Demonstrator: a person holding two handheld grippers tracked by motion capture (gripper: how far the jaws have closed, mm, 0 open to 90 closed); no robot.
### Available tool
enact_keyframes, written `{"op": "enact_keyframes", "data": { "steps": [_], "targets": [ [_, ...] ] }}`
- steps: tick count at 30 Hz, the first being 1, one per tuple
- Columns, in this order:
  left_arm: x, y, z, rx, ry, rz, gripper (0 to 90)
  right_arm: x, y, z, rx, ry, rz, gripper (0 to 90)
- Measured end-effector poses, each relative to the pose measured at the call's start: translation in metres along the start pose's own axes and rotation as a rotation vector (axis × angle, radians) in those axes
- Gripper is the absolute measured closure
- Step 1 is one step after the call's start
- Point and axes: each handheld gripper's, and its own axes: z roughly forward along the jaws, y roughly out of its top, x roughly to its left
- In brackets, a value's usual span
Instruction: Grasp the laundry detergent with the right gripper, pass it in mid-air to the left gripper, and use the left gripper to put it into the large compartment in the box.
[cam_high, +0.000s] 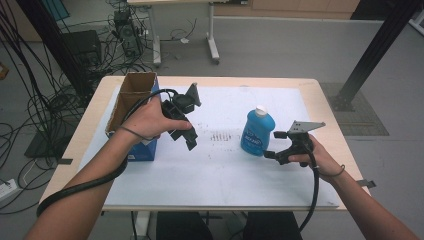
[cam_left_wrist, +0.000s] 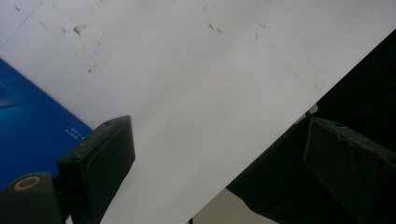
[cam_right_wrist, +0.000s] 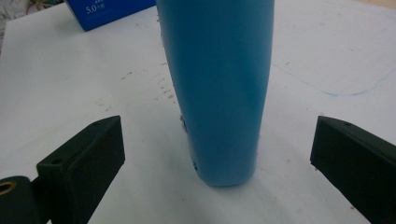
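Blue bottle (cam_right_wrist: 217, 88) stands upright on the bench (cam_high: 220, 170), between my right gripper's (cam_right_wrist: 217, 154) wide jaws, untouched. I should close squarely around its middle so it stays upright. My left gripper (cam_left_wrist: 219, 154) hangs wide, empty.

On the bench (cam_high: 320, 107) lies a large sheet of paper (cam_high: 220, 170) that covers most of its top. A cardboard box (cam_high: 131, 107) stands at the left of the frame, on the sheet's left edge, with its open top upward. A bottle (cam_high: 257, 132) stands upright on the sheet, right of centre and well apart from the box. The left tool (cam_high: 189, 139) hangs over the sheet just right of the box, between box and bottle and nearer the box. The right tool (cam_high: 274, 145) sits low, just right of the bottle; in the right gripper view the bottle (cam_right_wrist: 217, 88) stands between its spread jaws, clear of both. Behind the bench, at the top of the frame, a second table (cam_high: 212, 47) stands on the floor, with cables (cam_high: 45, 100) at upper left.
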Motion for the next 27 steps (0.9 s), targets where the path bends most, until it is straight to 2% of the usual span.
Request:
{"op": "enact_keyframes", "data": {
  "steps": [10,16,27],
  "targets": [
    [0.0,0.001,0.0,-0.001,-0.003,0.003,9.2,-0.002,-0.001,0.009,-0.063,0.0,-0.019,2.9],
    [-0.001,0.002,0.001,-0.003,-0.008,0.006,9.2,-0.006,0.0,0.017,-0.071,-0.018,-0.039,3.2],
    [-0.001,0.004,0.005,-0.004,-0.014,0.011,9.2,-0.011,-0.002,0.029,-0.101,-0.002,-0.026,3.4]
  ]
}}
